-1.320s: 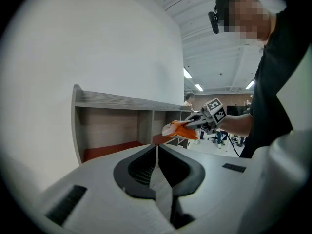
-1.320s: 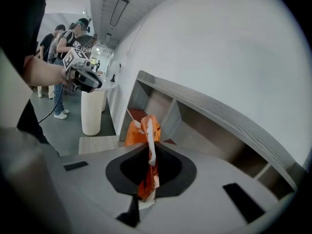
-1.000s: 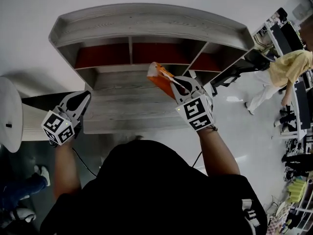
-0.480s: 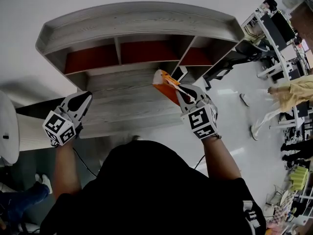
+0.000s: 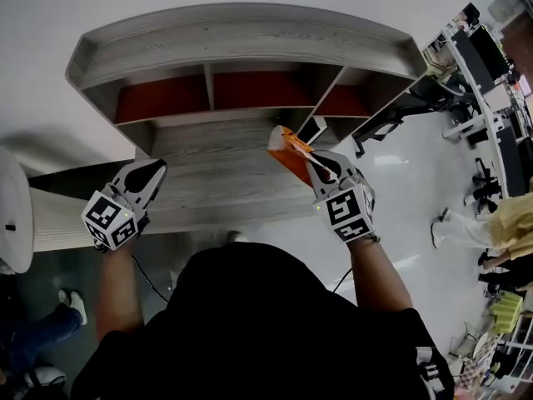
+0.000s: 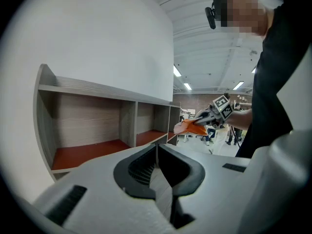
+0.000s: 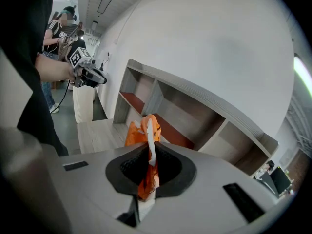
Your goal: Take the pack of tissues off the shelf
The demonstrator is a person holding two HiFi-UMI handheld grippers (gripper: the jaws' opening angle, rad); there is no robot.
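As seen in the head view, the right tongs (image 5: 311, 158) are clamped on the orange pack of tissues (image 5: 287, 147). The pack is held clear of the shelf (image 5: 250, 36), above the desk (image 5: 208, 186) and near the shelf's right compartments. The left tongs (image 5: 152, 172) hover at the left, well apart from the pack.

Left gripper view: those tongs are closed on nothing.

Right gripper view: the pads pinch one thin edge of the pack, and its crumpled body stands out beyond the tips. The pack is judged light and soft, with a slick wrapper. An edge grip may slip, so a hold across the middle would be firmer.
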